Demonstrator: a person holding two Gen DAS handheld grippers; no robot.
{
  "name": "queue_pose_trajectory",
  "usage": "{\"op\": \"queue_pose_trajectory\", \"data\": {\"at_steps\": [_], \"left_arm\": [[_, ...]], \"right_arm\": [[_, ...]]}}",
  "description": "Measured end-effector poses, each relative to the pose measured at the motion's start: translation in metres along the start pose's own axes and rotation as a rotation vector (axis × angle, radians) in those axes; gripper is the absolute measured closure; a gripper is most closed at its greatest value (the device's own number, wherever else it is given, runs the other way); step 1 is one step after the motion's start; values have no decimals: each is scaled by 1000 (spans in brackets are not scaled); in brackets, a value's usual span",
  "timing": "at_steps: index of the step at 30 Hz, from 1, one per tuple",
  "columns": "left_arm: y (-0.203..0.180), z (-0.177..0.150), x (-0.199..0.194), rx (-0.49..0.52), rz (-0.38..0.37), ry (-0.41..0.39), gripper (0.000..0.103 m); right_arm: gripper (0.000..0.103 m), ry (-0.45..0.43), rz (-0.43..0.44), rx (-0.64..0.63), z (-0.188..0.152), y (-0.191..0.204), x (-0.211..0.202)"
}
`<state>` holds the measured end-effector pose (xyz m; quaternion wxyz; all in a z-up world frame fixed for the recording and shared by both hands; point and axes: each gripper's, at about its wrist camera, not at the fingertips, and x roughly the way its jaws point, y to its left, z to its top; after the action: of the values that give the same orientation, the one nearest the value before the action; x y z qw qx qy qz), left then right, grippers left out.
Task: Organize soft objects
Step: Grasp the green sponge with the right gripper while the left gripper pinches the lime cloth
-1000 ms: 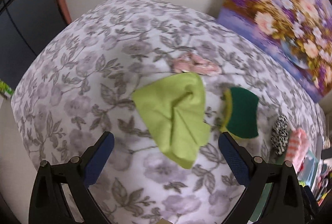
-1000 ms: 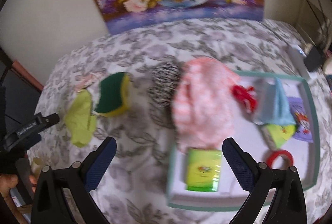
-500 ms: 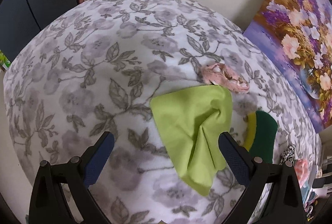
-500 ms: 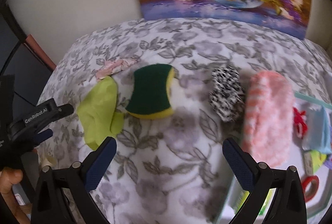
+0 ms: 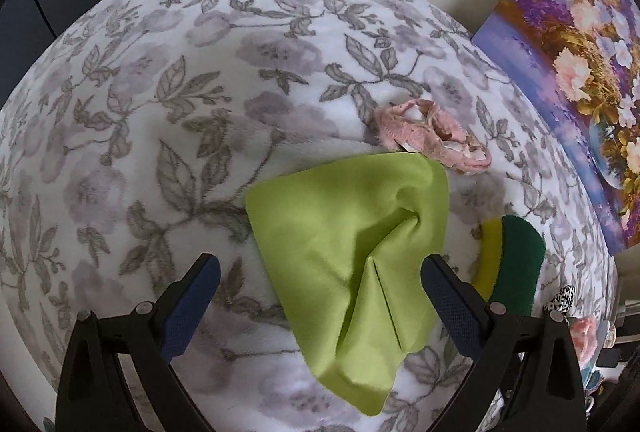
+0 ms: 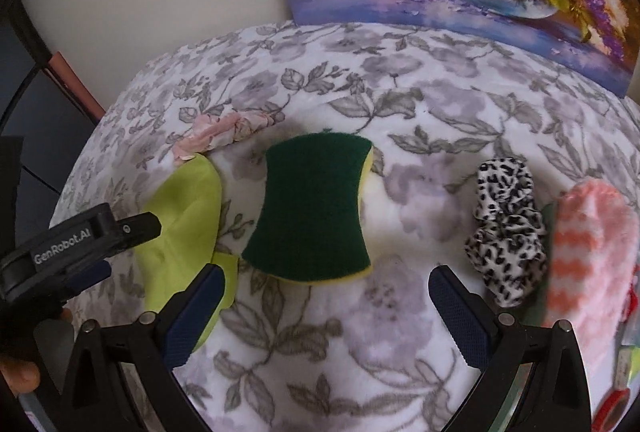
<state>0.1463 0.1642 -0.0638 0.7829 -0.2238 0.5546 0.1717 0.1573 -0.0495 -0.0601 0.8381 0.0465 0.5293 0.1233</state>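
In the left wrist view, the left gripper (image 5: 320,286) points down toward a bed covered by a white blanket (image 5: 168,136) printed with grey flowers and leaves. Its two blue-padded fingers (image 5: 192,302) stand wide apart, holding nothing, and a crumpled lime-green cloth (image 5: 352,232) lies on the blanket between and just beyond them. A small frilly pink scrunchie (image 5: 434,136) touches the cloth's far corner. To the right of the cloth sits a green-and-yellow sponge (image 5: 514,260), partly hidden behind the right finger. A flower painting (image 5: 580,72) leans against the wall at the far right. In the right wrist view, the right gripper (image 6: 326,298) also angles down at the blanket (image 6: 400,332), fingers spread wide and empty. The sponge (image 6: 312,208) lies flat, dark green side up, just ahead of the gap between the fingers. To its left is the lime-green cloth (image 6: 184,216), with the left gripper (image 6: 80,248) hovering over it and part of a hand (image 6: 20,376) at the frame's lower left edge. The pink scrunchie (image 6: 224,132) lies beyond the cloth. To the sponge's right are a black-and-white leopard-print scrunchie (image 6: 506,228) and, touching it, a fluffy pink-and-white striped sock (image 6: 588,264). At the far right edge, blurred items sit in what may be a tray; its contents cannot be made out.
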Motion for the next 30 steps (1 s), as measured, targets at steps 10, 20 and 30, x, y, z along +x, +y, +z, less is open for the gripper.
{"op": "queue_pose_trajectory", "data": {"at_steps": [10,20,30], "left_arm": [[-8,-1,14,17,40,49,3],[-7,-4,21,28,57,78,14],[-20,-11,13,77,63,48,56]], "right_arm": [[2,1,11,-4,1,5,17],[24,6,29,-21,2,10,22],[29,13,42,-20,1,9,23]]}}
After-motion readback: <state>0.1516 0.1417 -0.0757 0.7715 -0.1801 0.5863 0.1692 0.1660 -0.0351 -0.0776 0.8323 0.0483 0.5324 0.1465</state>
